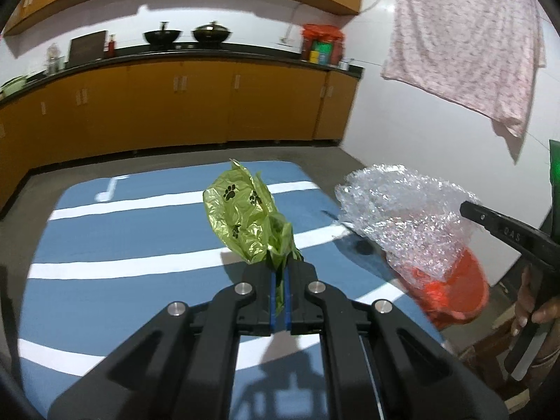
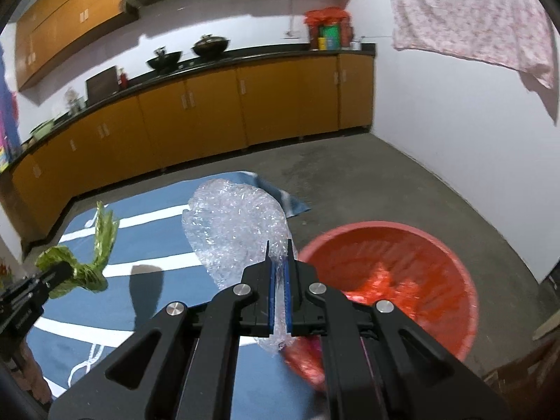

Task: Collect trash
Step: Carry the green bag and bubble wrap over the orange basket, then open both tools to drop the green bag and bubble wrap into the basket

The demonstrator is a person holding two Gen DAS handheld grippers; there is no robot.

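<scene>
My left gripper (image 1: 279, 273) is shut on a green plastic bag with paw prints (image 1: 245, 220) and holds it above the blue striped cloth (image 1: 122, 245). It also shows at the left of the right wrist view (image 2: 78, 269). My right gripper (image 2: 279, 259) is shut on a sheet of clear bubble wrap (image 2: 234, 227), held up beside the red basin (image 2: 437, 245). In the left wrist view the bubble wrap (image 1: 402, 217) hangs over the red basin (image 1: 462, 290) at the right. Crumpled red plastic (image 2: 385, 283) lies inside the basin.
Orange kitchen cabinets (image 1: 175, 105) with a black counter run along the far wall. Woks (image 1: 210, 33) and a red bag of containers (image 1: 322, 45) stand on the counter. A pink cloth (image 1: 465, 42) hangs at the upper right. Grey concrete floor (image 2: 350, 182) surrounds the cloth.
</scene>
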